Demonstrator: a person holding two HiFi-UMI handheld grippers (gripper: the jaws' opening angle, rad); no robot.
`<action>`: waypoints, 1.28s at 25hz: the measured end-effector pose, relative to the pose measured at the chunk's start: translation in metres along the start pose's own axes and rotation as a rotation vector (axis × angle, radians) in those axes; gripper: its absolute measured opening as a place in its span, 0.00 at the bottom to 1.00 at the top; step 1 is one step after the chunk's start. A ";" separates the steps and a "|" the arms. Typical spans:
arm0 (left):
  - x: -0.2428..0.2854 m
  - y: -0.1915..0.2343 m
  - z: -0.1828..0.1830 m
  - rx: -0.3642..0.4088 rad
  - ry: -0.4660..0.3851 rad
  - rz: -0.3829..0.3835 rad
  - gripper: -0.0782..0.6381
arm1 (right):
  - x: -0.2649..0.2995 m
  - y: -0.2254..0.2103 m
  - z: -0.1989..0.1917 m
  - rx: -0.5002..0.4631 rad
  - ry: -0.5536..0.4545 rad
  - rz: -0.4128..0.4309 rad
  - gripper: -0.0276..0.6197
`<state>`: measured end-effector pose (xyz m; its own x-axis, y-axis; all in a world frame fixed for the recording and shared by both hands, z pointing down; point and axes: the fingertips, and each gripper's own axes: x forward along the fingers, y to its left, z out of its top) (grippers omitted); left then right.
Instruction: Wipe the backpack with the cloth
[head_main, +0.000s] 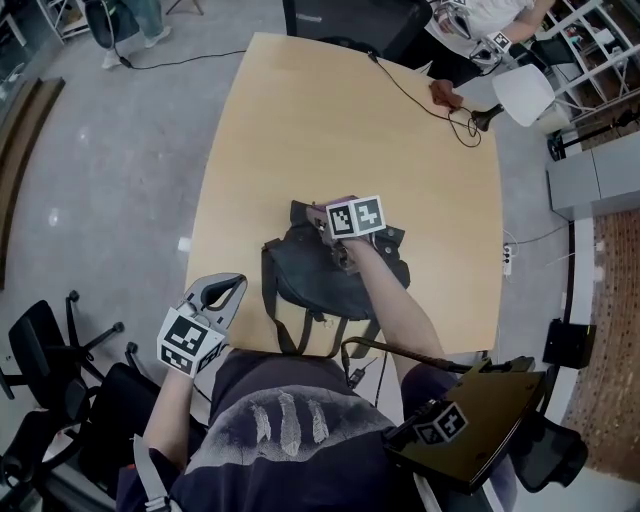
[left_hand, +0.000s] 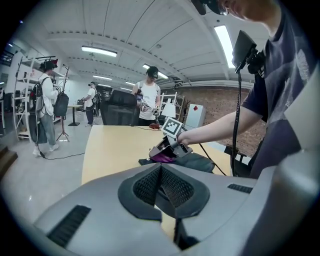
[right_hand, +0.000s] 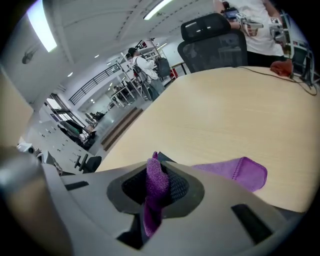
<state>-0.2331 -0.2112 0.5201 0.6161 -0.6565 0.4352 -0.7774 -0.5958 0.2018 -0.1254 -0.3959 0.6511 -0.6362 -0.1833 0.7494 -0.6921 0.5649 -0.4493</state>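
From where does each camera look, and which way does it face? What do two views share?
Head view: on the person's head, facing steeply down at the table, the backpack, the left gripper and right gripper; arms and torso show.
Left gripper view: beside the table's near edge, facing across it to the right gripper; right arm and torso show.
Right gripper view: above the backpack, facing the far table; cloth in its jaws, no body.
Both gripper views share the purple cloth.

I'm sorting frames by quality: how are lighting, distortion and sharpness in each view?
Head view: even light, sharp, backpack clearly outlined. Left gripper view: strong fisheye, dark corners, bright ceiling strips. Right gripper view: same fisheye, purple cloth crisp in the right gripper, far room soft.
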 end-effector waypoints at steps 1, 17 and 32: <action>0.000 0.001 -0.002 -0.003 0.001 0.002 0.12 | 0.004 0.006 0.001 -0.005 0.002 0.019 0.11; -0.013 0.021 0.002 -0.009 -0.018 0.047 0.12 | -0.071 0.167 0.075 0.430 -0.295 0.991 0.11; 0.009 -0.009 0.000 0.048 0.030 -0.032 0.12 | -0.026 0.024 -0.052 -0.362 0.199 -0.088 0.11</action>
<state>-0.2208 -0.2117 0.5219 0.6359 -0.6228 0.4558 -0.7498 -0.6385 0.1736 -0.1078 -0.3360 0.6465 -0.4774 -0.1042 0.8725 -0.5533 0.8070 -0.2064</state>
